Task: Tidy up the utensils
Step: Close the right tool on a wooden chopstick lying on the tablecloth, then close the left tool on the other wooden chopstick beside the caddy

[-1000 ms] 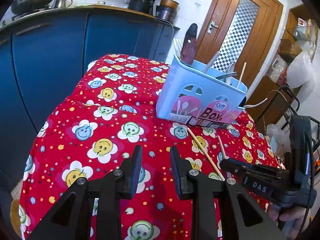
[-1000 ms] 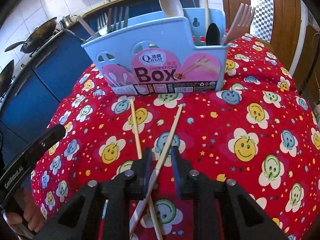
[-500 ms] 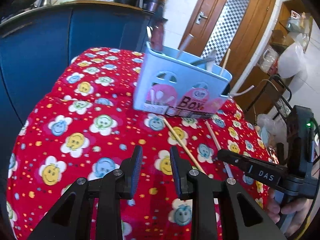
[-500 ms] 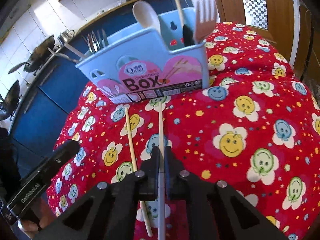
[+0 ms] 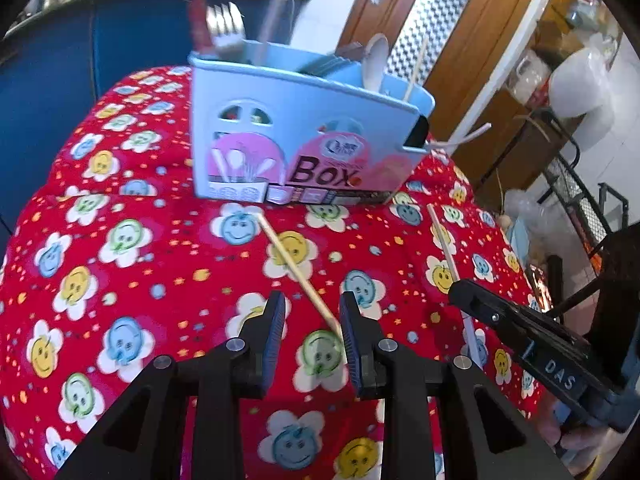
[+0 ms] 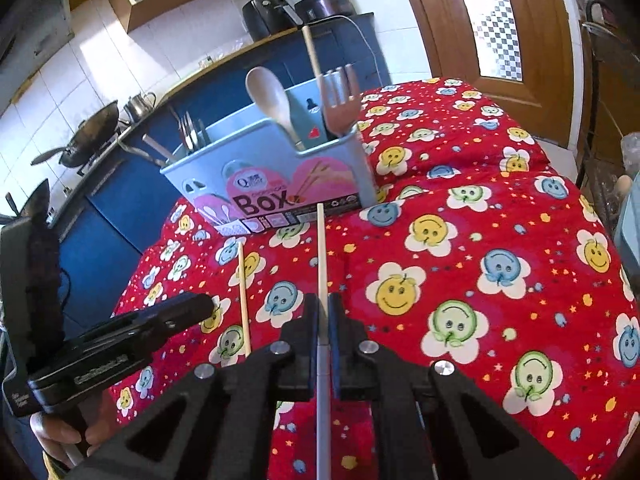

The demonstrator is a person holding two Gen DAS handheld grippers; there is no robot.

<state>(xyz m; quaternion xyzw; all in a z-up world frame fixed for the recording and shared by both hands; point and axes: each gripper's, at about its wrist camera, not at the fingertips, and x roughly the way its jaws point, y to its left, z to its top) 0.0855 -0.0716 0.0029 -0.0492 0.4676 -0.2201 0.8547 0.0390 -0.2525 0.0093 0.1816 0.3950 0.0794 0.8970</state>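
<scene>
Right claw [image 6: 323, 312]: clenched on a chopstick [image 6: 321, 248], jaws pressed to its sides. The stick runs straight forward from the claw, its far tip close to the base of the pale blue utensil box [image 6: 264, 168]; its near part is a paler grey and passes back between the claw arms. Whether the tip touches the cloth cannot be told.

Left claw [image 5: 312, 312]: released, jaws apart, nothing pinched. It hangs over a second chopstick [image 5: 294, 264], which lies slantwise on the red smiley-flower cloth [image 5: 120, 240] covering the desk. The near end of that stick disappears behind the claw's right finger; its far end points toward the front of the box.

In the right wrist view the two chopsticks lie near each other, roughly parallel, the loose one to the left of the held one, with the left claw beside it.

Box stands upright on the cloth, front label reading "Box". Left compartment holds metal forks [image 6: 188, 132]. Right compartment holds a pale spoon [image 6: 270, 96], a pinkish plastic fork [image 6: 340, 100] and one upright chopstick [image 6: 311, 52].

Behind: blue kitchen cabinets [image 6: 120, 208], a wok [image 6: 90, 136] on the stove, a wooden door [image 6: 500, 32] with patterned glass. A person's fingers show at the bottom edges of both views, gripping the handles.
</scene>
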